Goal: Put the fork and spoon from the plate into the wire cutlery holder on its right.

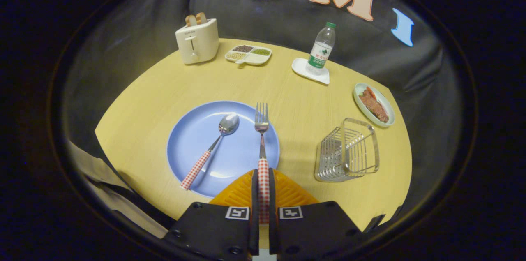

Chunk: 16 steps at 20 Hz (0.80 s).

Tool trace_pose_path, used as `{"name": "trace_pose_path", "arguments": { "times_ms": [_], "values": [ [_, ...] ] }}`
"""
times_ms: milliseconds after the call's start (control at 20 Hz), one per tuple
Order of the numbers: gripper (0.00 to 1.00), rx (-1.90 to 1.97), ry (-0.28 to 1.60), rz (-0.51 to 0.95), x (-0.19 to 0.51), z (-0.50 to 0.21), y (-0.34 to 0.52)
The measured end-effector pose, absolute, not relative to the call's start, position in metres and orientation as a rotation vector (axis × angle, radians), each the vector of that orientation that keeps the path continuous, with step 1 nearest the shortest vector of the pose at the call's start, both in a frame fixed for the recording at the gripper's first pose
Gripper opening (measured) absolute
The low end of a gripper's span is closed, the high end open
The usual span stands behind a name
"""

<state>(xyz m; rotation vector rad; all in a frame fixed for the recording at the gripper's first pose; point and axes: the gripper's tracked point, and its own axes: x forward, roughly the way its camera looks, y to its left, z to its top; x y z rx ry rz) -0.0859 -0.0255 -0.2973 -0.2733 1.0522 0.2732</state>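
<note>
The fork [261,137] sits between the 2 fingers of the gripper [263,179], its checked handle clamped by both, so the jaws are closed tight on it. Its shaft and tines run straight ahead of the jaws, over the right part of the plate [197,137] and just past the plate's far rim. Whether the fork is lifted off the plate or touching it cannot be told.

The spoon [213,146] lies on the plate ahead and to the left of the jaws, well apart from the fork. Its bowl points away and its checked handle slants back toward the plate's near-left rim, with the handle end reaching just over that rim.

The holder [347,152] stands ahead and to the right of the jaws, apart from the plate, with nothing visible inside its wires.

All of this rests on a pale wooden table [296,96]. Far beyond the jaws stand a toaster [197,41] with 2 slices in it, a divided dish [248,54] of grains, and a bottle [321,49] upright on a small white tray [302,70]. Beyond the holder, to the right, is an oval dish [374,104] of food. Dark cloth closes the booth behind the table.
</note>
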Motion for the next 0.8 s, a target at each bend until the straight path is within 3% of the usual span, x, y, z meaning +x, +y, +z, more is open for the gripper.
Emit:
{"name": "trace_pose_path", "arguments": {
  "times_ms": [800],
  "values": [
    [0.12, -0.378, 1.128, 0.397, -0.052, -0.244, -0.135]
  ]
}}
